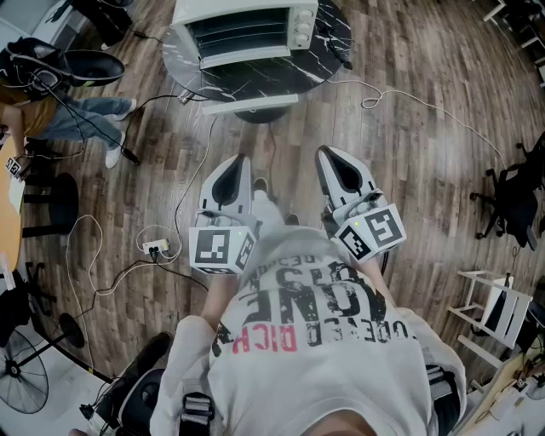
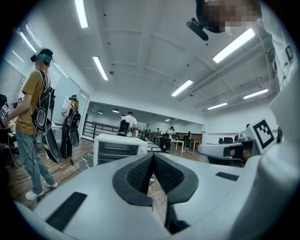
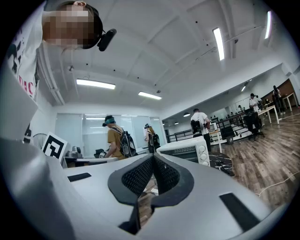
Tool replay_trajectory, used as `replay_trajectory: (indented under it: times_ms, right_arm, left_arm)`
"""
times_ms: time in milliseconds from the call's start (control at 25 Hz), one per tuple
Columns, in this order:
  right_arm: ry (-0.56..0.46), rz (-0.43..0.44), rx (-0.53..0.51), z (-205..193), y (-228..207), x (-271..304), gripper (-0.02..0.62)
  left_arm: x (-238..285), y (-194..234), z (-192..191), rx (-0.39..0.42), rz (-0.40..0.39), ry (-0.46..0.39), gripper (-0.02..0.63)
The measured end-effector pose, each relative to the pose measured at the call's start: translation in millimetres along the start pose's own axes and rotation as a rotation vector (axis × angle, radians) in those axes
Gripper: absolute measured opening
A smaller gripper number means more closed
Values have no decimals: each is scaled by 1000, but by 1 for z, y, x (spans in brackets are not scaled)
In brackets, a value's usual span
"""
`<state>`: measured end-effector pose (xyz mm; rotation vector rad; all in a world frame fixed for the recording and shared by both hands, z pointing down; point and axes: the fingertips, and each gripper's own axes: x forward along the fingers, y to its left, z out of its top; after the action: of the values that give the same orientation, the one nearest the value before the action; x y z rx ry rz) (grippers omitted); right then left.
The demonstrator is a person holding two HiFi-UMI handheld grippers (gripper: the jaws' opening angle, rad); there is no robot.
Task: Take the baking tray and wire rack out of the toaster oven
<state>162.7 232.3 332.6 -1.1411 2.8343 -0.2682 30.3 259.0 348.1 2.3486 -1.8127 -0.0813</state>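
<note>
Toaster oven [image 1: 247, 30] sits top centre of the head view on a dark worktop [image 1: 336, 38], door dropped open, well apart from the left tongs [image 1: 239, 163] and right tongs [image 1: 329, 155], both clenched on nothing. This looks like the approach; the next move calls for closing in and opening one pair. Baking tray and wire rack blur together in its dim cavity.

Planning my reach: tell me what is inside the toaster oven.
Inside the toaster oven, pale horizontal bars show, likely the wire rack. The dark cavity hides whether a baking tray lies there.
</note>
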Motion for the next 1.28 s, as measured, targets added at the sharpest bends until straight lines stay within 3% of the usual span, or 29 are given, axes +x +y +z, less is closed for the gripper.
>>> replay_trajectory:
  times_ms: [760,960,1280]
  right_arm:
    - [14,27,32,-6,-8,-2,2]
    - [-61,34,116,1,-22,4,3]
    - [-45,-28,136,-5,-58,38,3]
  left_arm:
    - [21,-11,-1,31,-25,-2,3]
    - [41,-6,-4,17,-33,5,3]
    - [88,19,-9,-11,-56,20,3]
